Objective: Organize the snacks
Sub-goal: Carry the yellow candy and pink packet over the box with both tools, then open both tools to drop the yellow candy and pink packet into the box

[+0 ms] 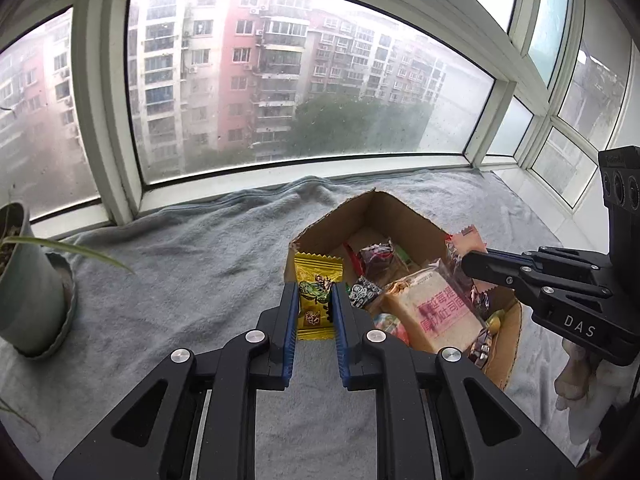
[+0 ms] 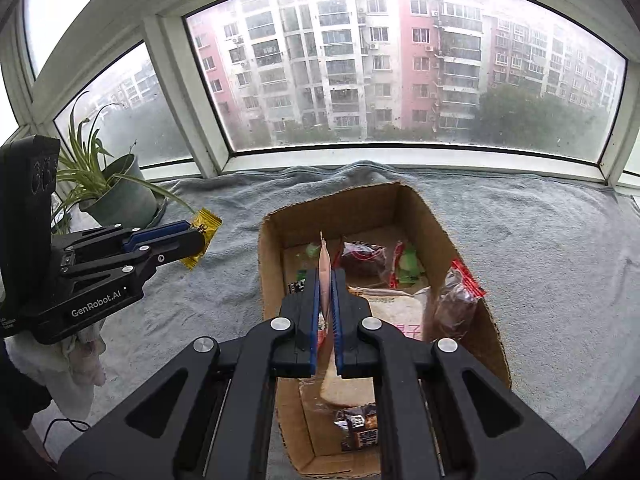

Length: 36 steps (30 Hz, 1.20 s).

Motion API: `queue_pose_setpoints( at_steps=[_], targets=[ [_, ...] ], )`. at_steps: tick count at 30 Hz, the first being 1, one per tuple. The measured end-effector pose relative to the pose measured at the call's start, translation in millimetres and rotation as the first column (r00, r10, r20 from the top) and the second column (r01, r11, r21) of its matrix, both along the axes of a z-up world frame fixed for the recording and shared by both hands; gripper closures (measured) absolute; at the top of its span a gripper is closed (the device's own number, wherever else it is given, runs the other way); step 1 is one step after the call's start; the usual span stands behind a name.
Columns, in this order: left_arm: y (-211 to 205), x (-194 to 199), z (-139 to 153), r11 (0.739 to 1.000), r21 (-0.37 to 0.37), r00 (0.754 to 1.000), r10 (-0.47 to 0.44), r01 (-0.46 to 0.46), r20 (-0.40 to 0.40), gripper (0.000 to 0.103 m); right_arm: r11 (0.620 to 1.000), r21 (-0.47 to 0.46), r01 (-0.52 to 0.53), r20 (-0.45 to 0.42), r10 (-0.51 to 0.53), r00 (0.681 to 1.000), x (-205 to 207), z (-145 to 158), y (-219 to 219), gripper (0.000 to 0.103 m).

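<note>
A cardboard box (image 1: pixel 316 229) (image 2: pixel 440 232) sits on a grey blanket and holds several snacks, among them a wrapped toast slice (image 1: pixel 432 312) and dark red packets (image 2: pixel 362 254). My left gripper (image 1: pixel 316 292) (image 2: pixel 200 236) is shut on a yellow snack packet (image 1: pixel 318 280) (image 2: pixel 206 222), held above the blanket just left of the box. My right gripper (image 2: pixel 326 276) (image 1: pixel 464 262) is shut on a thin pink snack packet (image 2: pixel 324 264) (image 1: pixel 466 242), held edge-on over the box.
A potted plant (image 1: pixel 28 280) (image 2: pixel 120 196) in a green pot stands at the far left of the grey blanket (image 1: pixel 192 280). White-framed windows (image 2: pixel 400 152) close off the back and both sides. A bunched cloth (image 2: pixel 80 360) lies at the left.
</note>
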State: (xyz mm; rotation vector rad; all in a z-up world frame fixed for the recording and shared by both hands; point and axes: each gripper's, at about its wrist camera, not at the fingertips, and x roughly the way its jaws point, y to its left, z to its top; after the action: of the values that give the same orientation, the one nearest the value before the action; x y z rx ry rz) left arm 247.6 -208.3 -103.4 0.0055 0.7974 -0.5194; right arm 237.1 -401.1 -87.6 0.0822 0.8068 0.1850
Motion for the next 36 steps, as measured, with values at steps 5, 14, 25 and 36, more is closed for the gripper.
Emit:
queue_pose_setpoints(
  at_steps=[5,14,25,36],
  targets=[
    [-23,16,-1,1.000,0.019,1.000,-0.015,0.015,0.002,0.088,0.999,0.015,0.034,-0.013,-0.033,0.999,10,-8,-20,0.097],
    [-56,39,-14,0.999,0.024,0.998,-0.040,0.041,-0.044,0.088,0.997,0.021,0.079,-0.058,-0.077,0.995,32,-32,-42,0.097],
    [-71,38,-24,0.997,0.052,0.997,-0.056,0.059,-0.058,0.088,0.996,0.010,0.085,-0.092,-0.084,0.992,41,-48,-51,0.097],
    [-72,38,-22,0.996,0.067,0.997,-0.050,0.054,-0.057,0.073,0.995,-0.027,0.099,-0.077,-0.100,0.992,40,-45,-51,0.077]
  ],
)
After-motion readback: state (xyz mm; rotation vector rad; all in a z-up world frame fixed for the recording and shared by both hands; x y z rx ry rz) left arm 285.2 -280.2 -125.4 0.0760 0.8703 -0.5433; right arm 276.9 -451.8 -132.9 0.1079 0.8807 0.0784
